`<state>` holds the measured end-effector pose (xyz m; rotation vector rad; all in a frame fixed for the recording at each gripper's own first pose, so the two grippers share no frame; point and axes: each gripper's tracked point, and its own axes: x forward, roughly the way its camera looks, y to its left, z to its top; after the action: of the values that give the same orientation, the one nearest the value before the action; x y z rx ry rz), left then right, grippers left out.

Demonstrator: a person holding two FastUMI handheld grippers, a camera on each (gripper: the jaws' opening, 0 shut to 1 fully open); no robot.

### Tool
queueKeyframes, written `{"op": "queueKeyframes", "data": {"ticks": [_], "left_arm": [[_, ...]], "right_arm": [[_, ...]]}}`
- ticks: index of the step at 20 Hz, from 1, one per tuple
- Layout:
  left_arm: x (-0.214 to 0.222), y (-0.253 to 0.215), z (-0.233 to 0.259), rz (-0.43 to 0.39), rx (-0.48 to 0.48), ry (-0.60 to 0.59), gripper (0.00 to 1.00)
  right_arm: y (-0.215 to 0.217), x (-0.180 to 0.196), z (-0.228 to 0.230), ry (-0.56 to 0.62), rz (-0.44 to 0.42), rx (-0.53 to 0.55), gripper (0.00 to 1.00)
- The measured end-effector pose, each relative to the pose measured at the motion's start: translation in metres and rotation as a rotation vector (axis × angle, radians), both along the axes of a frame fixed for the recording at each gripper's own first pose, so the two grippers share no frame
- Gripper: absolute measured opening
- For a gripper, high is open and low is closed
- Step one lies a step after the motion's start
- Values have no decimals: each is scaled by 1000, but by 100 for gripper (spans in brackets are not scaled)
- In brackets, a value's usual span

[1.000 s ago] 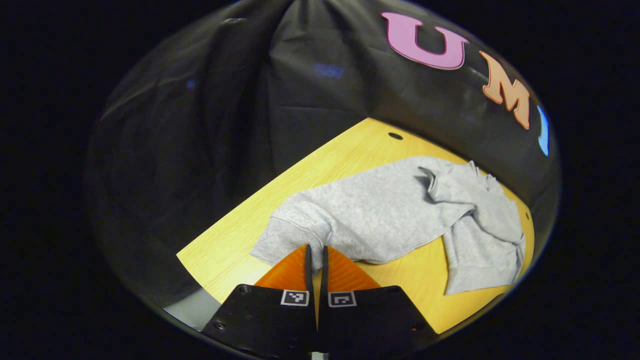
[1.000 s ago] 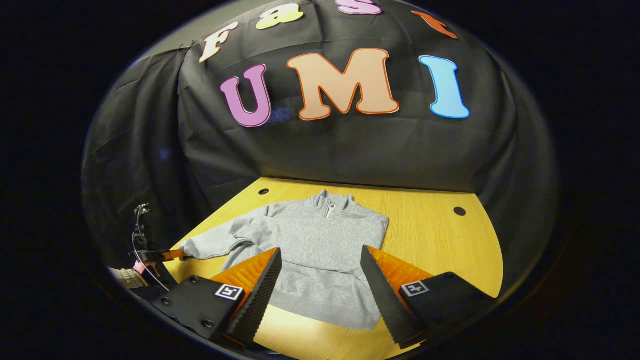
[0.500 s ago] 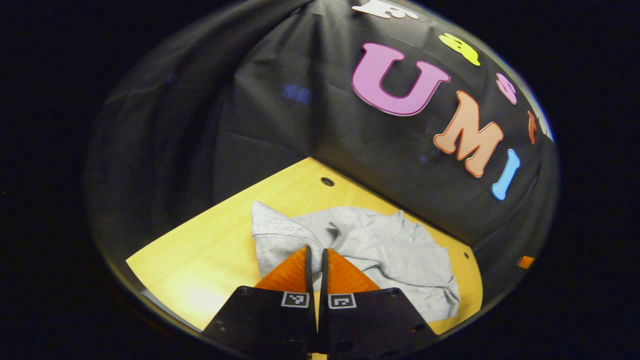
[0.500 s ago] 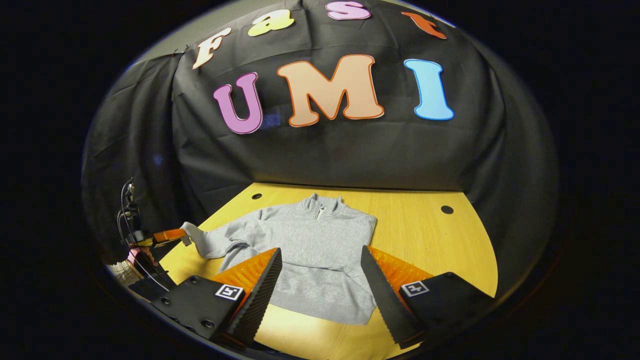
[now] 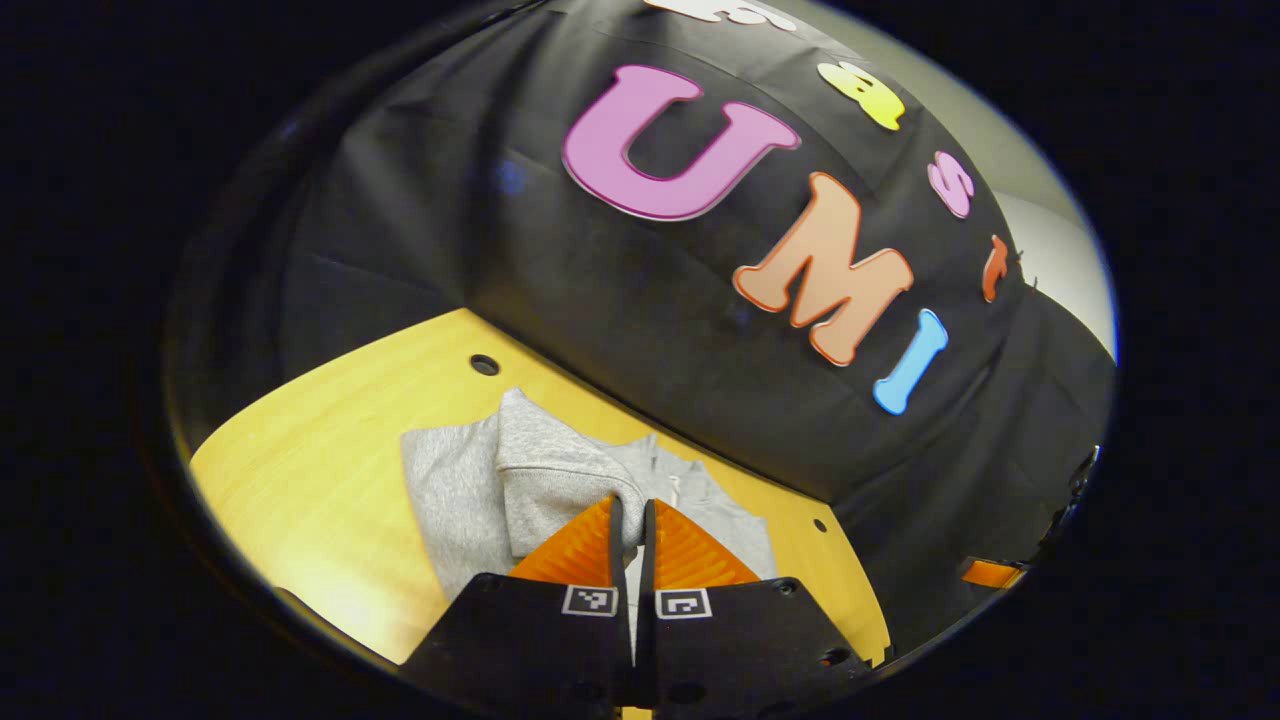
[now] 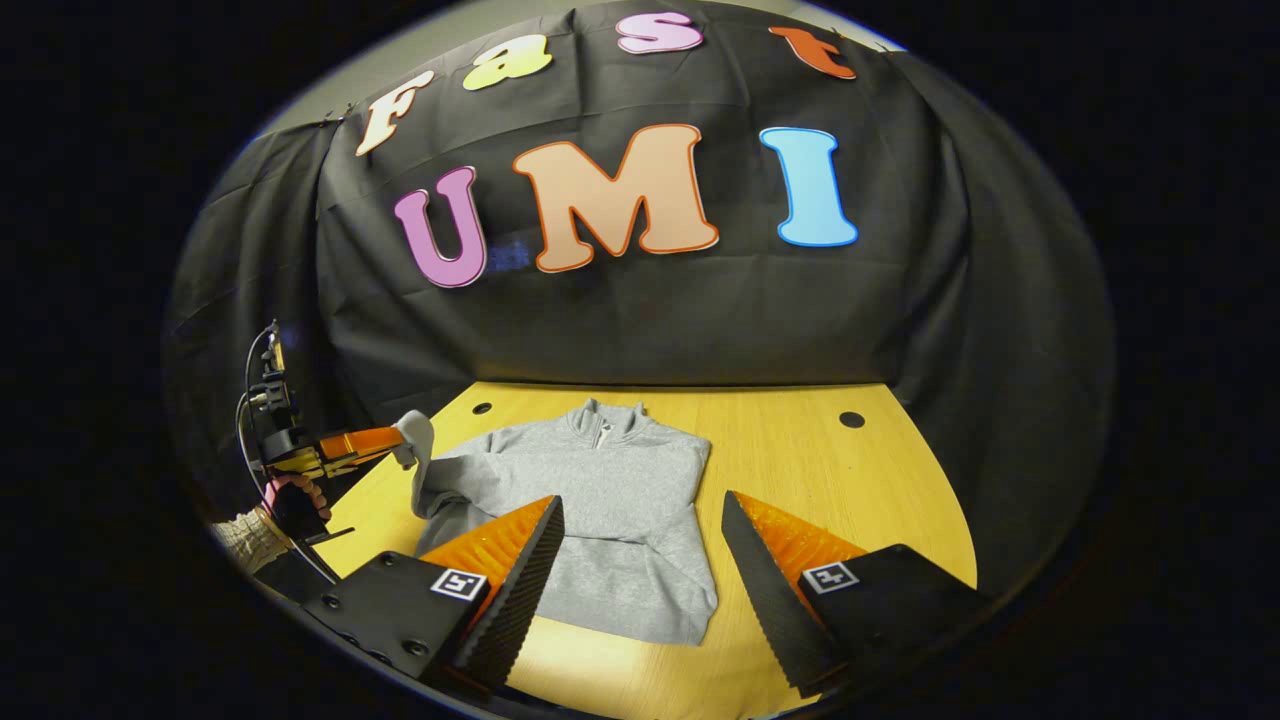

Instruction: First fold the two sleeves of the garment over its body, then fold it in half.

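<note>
Garment (image 6: 610, 520): grey sweatshirt, lying flat on the yellow tabletop (image 6: 850, 500), collar toward the booth wall. Left gripper (image 5: 632, 520): clenched on the cuff of one sleeve (image 5: 545, 470), which is raised above the tabletop beside the body. Right gripper (image 6: 640, 560): released, jaws spread wide, positioned over the hem.

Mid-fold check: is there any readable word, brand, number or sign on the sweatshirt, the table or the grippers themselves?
Sweatshirt: no print, brand or number can be read.
Table: plain wood, no writing.
Left gripper, shut on the sleeve: two square black-and-white code markers, patterns rather than text.
Right gripper, open: the same kind of marker on each finger mount, no words or numbers.
</note>
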<state>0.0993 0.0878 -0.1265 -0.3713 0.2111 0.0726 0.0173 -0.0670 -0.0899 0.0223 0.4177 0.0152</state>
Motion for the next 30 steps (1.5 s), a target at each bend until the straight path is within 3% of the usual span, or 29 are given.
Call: {"op": "queueKeyframes", "data": {"ticks": [6, 13, 17, 22, 23, 24, 25, 26, 27, 28, 30], "left_arm": [[68, -91, -3, -181, -3, 11, 0], [125, -201, -38, -406, 125, 75, 0], [153, -241, -70, -472, 212, 125, 0], [169, -257, -123, -532, 318, 259, 3], [171, -262, -131, -549, 324, 278, 9], [170, -267, -131, -571, 319, 281, 29], [168, -274, -130, -598, 311, 279, 48], [164, -273, -129, -600, 325, 284, 67], [164, -266, -126, -592, 353, 283, 87], [164, -262, -120, -587, 369, 271, 93], [156, -259, -101, -583, 367, 238, 94]], "right_arm": [[-23, -3, -3, 1, -46, 4, 98], [-40, 0, -5, -6, -83, 16, 98], [-41, 1, -5, -22, -94, 31, 98], [-44, 0, -15, -13, -111, 42, 98], [-43, -1, -16, -11, -111, 47, 98], [-43, -2, -17, -9, -112, 52, 95], [-41, -1, -21, -5, -111, 57, 98], [-40, -1, -23, 0, -109, 63, 95], [-40, -1, -26, 5, -105, 67, 98], [-40, -1, -28, 9, -99, 68, 98], [-36, 1, -35, 20, -83, 58, 98]]}}
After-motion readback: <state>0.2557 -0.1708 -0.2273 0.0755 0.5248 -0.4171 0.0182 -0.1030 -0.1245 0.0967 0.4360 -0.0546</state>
